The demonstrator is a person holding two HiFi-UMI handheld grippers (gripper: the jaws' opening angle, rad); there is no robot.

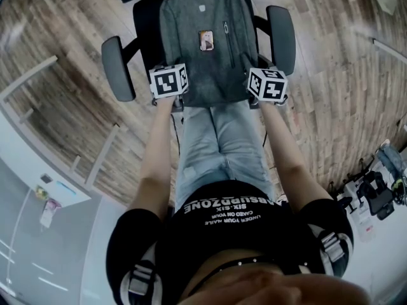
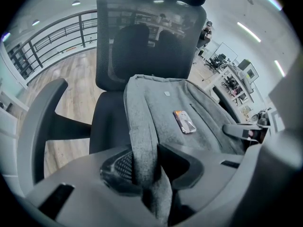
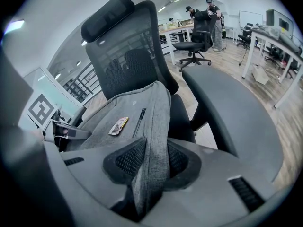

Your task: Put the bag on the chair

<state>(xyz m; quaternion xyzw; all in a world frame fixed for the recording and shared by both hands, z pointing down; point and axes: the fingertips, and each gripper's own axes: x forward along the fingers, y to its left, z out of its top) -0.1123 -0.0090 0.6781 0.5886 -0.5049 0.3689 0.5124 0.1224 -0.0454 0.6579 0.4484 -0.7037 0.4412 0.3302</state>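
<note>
A grey fabric backpack [image 1: 205,40] with a small picture tag on its front lies on the seat of a black mesh office chair [image 1: 118,67], its top against the backrest. My left gripper [image 1: 178,101] is shut on the bag's near left edge [image 2: 142,141]. My right gripper [image 1: 257,100] is shut on the near right edge [image 3: 154,141]. In both gripper views the grey fabric is pinched between the dark pads. The bag [image 2: 189,117] fills the seat between the two armrests, and the chair's backrest [image 3: 137,56] rises behind it.
The chair's padded armrests [image 1: 282,38] stand on either side of my grippers. The person's legs [image 1: 219,145] are right in front of the seat. The floor [image 1: 63,43] is wooden. Desks, other chairs and people [image 3: 208,18] stand far back in the room.
</note>
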